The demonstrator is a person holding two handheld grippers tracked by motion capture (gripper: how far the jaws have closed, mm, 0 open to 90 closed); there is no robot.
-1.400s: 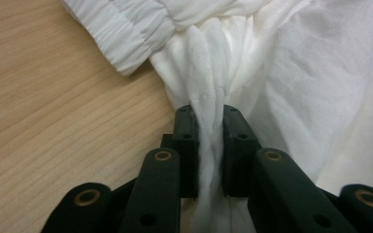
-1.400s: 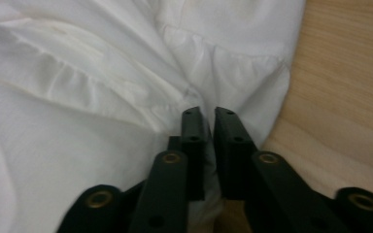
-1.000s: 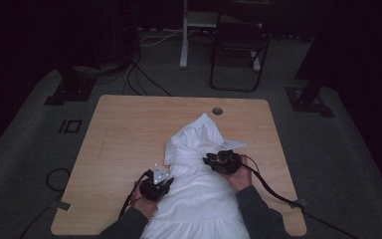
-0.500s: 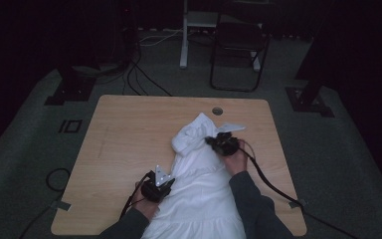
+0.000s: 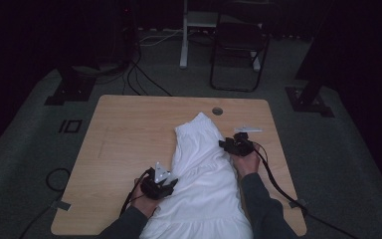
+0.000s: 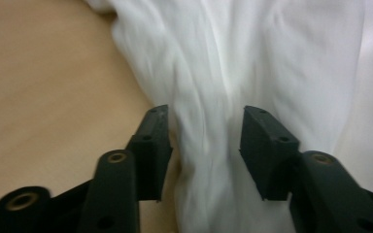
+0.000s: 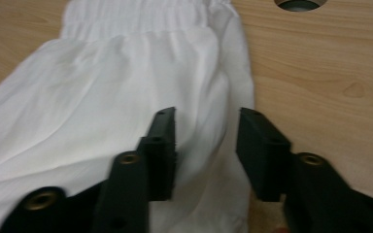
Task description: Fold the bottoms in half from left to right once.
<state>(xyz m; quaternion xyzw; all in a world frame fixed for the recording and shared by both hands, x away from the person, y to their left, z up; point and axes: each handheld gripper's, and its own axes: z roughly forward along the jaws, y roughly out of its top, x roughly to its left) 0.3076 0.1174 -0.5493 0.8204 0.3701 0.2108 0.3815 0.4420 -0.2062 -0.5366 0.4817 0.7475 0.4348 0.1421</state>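
Fingers [image 6: 158, 141] on both grippers have just been opening, sitting half apart with loose white skirt [image 5: 204, 174] between them; skirt runs lengthwise down the surface [image 5: 129, 124], one gripper per side edge.

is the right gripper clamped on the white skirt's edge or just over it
Cannot tell. In the right gripper view the right gripper has its jaws parted, having just opened, with the white skirt edge between them; pad contact is unclear.

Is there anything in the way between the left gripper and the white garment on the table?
Nothing visible. The left gripper sits right at the white garment, its jaws just opened, with a fold of cloth lying between them. Beside it there is only the wooden table.
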